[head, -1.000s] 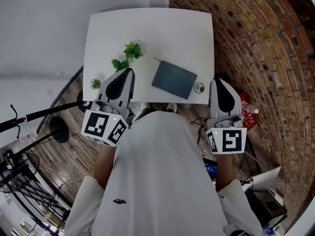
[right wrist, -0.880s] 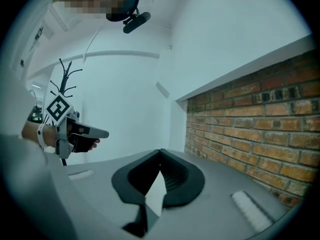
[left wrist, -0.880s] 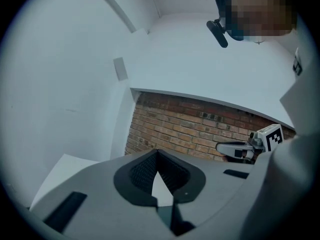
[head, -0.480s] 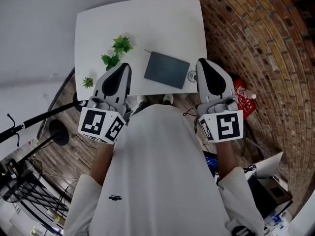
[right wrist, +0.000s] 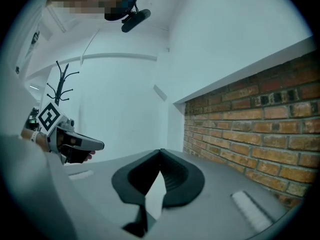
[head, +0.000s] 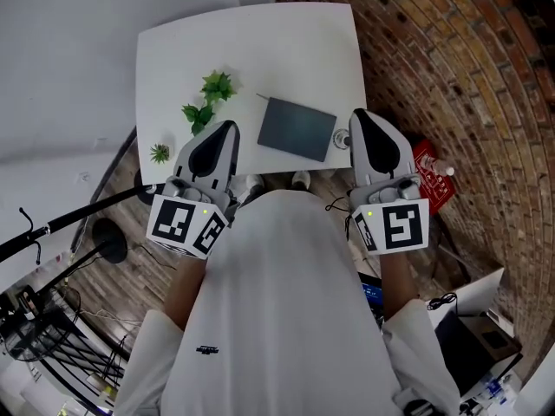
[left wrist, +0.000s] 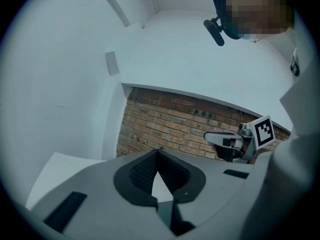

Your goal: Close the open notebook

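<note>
A dark grey notebook (head: 297,129) lies flat with its cover up near the front edge of the white table (head: 260,42). It looks closed. My left gripper (head: 227,126) hovers at the table's front edge, left of the notebook, with its jaws together and nothing in them. My right gripper (head: 357,115) is at the front right corner, just right of the notebook, and is shut and empty too. In the left gripper view the jaws (left wrist: 158,151) meet at their tip, and the right gripper (left wrist: 235,141) shows beyond. The right gripper view shows the same closed jaws (right wrist: 160,151).
Green plant sprigs (head: 217,85) lie on the table's left side, with one small sprig (head: 159,152) at the left edge. A small round object (head: 341,138) sits by the notebook's right corner. A brick wall (head: 451,68) runs along the right. A red item (head: 429,167) is on the floor.
The head view has shifted slightly. My left gripper has drifted a little along the table's front edge. Both grippers' jaws stay together, and the notebook has not moved.
</note>
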`<action>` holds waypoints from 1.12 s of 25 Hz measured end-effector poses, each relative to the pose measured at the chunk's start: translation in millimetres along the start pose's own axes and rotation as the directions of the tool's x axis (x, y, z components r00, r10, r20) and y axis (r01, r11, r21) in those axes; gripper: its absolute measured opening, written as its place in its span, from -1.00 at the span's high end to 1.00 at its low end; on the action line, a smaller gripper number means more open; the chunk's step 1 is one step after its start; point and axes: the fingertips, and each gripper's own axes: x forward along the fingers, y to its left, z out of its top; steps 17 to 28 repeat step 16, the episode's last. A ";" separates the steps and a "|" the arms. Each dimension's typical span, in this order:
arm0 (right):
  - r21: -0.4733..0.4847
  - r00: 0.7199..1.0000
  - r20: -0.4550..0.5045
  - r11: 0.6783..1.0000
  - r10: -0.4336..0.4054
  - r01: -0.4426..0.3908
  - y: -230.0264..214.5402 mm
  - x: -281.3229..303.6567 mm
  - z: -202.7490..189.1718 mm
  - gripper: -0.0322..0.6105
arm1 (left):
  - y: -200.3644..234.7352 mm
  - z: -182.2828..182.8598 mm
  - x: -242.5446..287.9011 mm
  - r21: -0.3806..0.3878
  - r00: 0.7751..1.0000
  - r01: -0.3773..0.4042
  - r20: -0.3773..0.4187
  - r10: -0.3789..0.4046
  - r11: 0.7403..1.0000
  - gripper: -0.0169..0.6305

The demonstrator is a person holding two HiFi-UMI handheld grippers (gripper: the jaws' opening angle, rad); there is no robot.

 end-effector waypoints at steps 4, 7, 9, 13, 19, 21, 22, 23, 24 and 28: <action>0.011 1.000 -0.012 1.000 0.006 -0.005 2.2 -1.4 -5.3 0.87 | 0.4 -1.6 -1.3 0.005 1.000 -0.013 -0.001 0.013 1.000 0.92; 0.007 1.000 -0.018 1.000 0.009 -0.009 5.8 -1.9 -6.0 0.87 | 0.2 -3.4 -0.9 -0.001 1.000 -0.015 -0.006 0.015 1.000 0.92; 0.003 1.000 -0.022 1.000 0.015 -0.015 9.4 -1.0 -6.9 0.87 | -1.0 -3.6 -1.9 0.000 1.000 -0.012 -0.008 0.012 1.000 0.92; 0.004 0.999 -0.027 1.000 0.020 -0.019 11.2 -1.6 -8.6 0.87 | -4.2 -7.3 -2.6 -0.004 1.000 -0.010 -0.012 0.010 1.000 0.92; 0.007 0.999 -0.027 1.000 0.020 -0.020 11.3 -3.4 -8.4 0.87 | -4.3 -12.2 -3.3 -0.019 1.000 -0.018 -0.011 0.018 1.000 0.92; 0.007 0.999 -0.027 1.000 0.020 -0.020 11.3 -3.4 -8.4 0.87 | -4.3 -12.2 -3.3 -0.019 1.000 -0.018 -0.011 0.018 1.000 0.92; 0.007 0.999 -0.027 1.000 0.020 -0.020 11.3 -3.4 -8.4 0.87 | -4.3 -12.2 -3.3 -0.019 1.000 -0.018 -0.011 0.018 1.000 0.92; 0.007 0.999 -0.027 1.000 0.020 -0.020 11.3 -3.4 -8.4 0.87 | -4.3 -12.2 -3.3 -0.019 1.000 -0.018 -0.011 0.018 1.000 0.92; 0.007 0.999 -0.027 1.000 0.020 -0.020 11.3 -3.4 -8.4 0.87 | -4.3 -12.2 -3.3 -0.019 1.000 -0.018 -0.011 0.018 1.000 0.92; 0.007 0.999 -0.027 1.000 0.020 -0.020 11.3 -3.4 -8.4 0.87 | -4.3 -12.2 -3.3 -0.019 1.000 -0.018 -0.011 0.018 1.000 0.92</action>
